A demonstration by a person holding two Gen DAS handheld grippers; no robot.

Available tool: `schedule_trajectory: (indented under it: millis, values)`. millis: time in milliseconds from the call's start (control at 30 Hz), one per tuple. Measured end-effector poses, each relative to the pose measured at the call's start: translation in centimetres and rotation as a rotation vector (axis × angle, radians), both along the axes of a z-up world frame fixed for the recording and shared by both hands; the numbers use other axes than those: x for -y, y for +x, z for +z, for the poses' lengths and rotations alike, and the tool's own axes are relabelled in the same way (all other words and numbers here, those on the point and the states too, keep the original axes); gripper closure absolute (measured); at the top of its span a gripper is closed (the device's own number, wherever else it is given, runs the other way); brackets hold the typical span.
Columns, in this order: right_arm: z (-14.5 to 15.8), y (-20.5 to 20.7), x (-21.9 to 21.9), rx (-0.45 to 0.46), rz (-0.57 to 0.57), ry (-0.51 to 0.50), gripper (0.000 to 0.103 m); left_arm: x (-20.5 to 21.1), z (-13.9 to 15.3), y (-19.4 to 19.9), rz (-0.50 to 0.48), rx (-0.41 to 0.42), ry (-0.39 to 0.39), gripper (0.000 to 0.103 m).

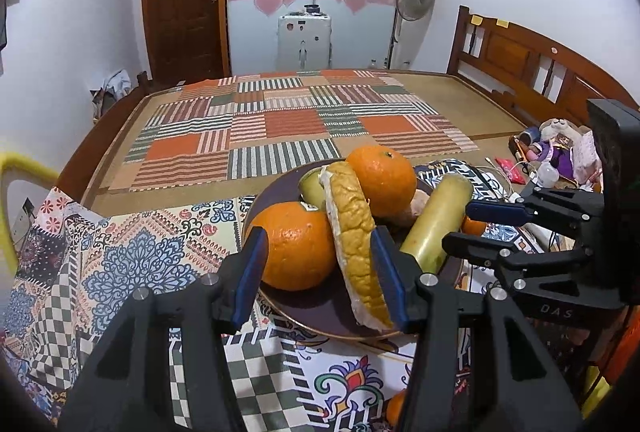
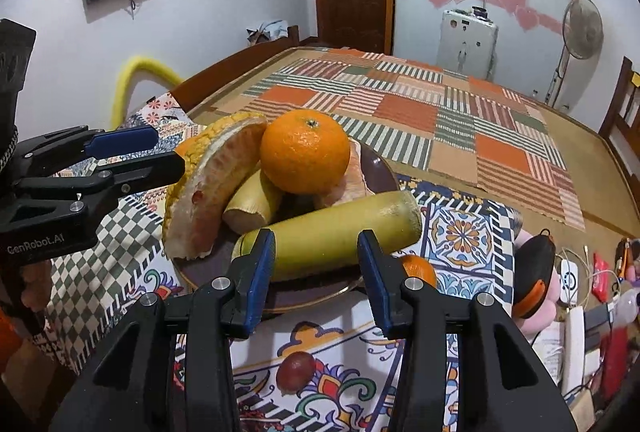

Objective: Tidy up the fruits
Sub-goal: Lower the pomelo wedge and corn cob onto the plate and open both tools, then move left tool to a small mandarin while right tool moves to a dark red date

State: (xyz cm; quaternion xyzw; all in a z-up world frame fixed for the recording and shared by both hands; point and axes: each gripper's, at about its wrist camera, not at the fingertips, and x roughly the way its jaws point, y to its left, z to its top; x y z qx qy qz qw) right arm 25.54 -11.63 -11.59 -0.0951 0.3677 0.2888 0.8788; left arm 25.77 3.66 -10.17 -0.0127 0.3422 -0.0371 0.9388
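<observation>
- Left hand-held gripper [image 1: 320, 272] stands open, its blue pads bracketing the near orange [image 1: 298, 246] and the pomelo wedge [image 1: 354, 228] on the dark plate [image 1: 320, 316]; whether either pad touches fruit, I cannot tell.
- Right hand-held gripper [image 2: 316, 272] is open too, jaws either side of the long green sugarcane piece [image 2: 332, 232] lying across the plate's front edge, not clamped.
- All that fruit is piled on the plate, which sits on the patterned cloth [image 1: 140, 252] over the bed, with a second orange [image 2: 306, 151] perched on top.
- A small orange [image 2: 420, 268] lies off the plate to its right, and a reddish grape-like fruit [image 2: 296, 370] sits on the cloth in front.
- Risk, as I judge it: the pile is loose, so pulling the wedge or the cane could roll the top orange off.
- Both grippers crowd one plate; they could knock each other.
- Readable writing: "GenRobot.AI" on the left gripper body, "DAS" on the right one.
</observation>
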Motion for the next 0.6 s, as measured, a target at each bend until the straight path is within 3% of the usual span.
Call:
schedule_trajectory:
  millis: [267,333,467,600]
  values:
    - [2.1,-3.0,2.4,0.042,-0.033,0.015,0.062,0.2,0.7,-2.6,-0.004,-0.01,0.004,0.049]
    - [2.6,-4.1,2.9,0.049,-0.04,0.021,0.062,0.4,0.8,-3.8,-0.006,-0.01,0.005,0.045]
    - [3.1,-6.1,3.5,0.065,-0.049,0.02,0.054,1.1,0.5,-5.8,-0.022,-0.022,0.008,0.043]
    - [3.0,-8.0,4.2,0.067,-0.055,0.018,0.053,2.1,-0.3,-7.2,-0.042,-0.051,0.01,0.043]
